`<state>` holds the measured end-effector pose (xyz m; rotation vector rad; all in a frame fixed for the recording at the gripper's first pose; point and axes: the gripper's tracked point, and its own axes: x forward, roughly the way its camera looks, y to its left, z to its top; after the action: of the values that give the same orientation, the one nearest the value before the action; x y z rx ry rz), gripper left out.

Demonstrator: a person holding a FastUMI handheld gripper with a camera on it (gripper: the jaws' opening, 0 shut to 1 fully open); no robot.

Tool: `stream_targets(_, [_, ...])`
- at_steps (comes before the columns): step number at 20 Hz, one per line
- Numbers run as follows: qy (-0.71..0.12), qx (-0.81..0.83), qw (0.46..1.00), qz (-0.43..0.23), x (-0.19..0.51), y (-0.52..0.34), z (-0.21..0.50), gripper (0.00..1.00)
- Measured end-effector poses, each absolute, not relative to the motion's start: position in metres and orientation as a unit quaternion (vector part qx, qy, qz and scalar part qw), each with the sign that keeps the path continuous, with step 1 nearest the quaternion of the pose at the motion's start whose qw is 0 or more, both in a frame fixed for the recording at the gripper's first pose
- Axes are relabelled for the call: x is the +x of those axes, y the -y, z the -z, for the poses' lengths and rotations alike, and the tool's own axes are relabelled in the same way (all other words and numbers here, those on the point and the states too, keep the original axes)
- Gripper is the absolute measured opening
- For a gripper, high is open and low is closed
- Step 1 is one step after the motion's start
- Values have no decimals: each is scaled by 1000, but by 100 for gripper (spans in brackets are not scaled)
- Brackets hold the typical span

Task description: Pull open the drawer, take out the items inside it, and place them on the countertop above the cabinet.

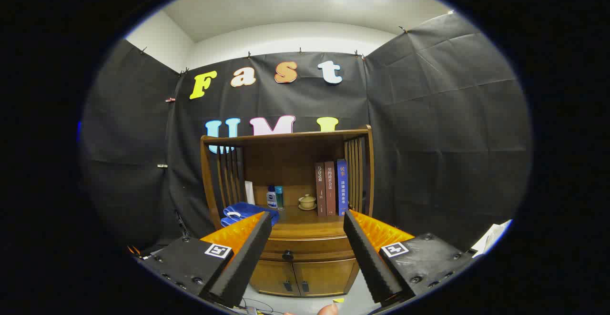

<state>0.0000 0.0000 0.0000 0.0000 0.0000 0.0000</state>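
A wooden cabinet [305,267] stands ahead against the booth wall, some way beyond my fingers. Its drawer [310,249] is closed, with a dark round knob [288,255] at its middle. The countertop [305,227] lies above the drawer, under a shelf hutch. My gripper [307,219] is open, fingers spread wide with nothing between them; the drawer front and knob show in the gap, well ahead. What lies inside the drawer is hidden.
On the countertop sit a folded blue cloth [245,211] at the left, two small bottles [275,197], a small lidded cup on a saucer [307,202] and three upright books [331,187] at the right. Two lower doors [302,278] sit under the drawer. A fingertip [328,309] shows below.
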Motion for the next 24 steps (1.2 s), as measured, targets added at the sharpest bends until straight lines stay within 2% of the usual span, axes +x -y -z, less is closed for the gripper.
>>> stream_targets(15, [-1,4,1000,-8,26,-13,12,98])
stream_targets(24, [-23,4,1000,1,72,-10,78,98])
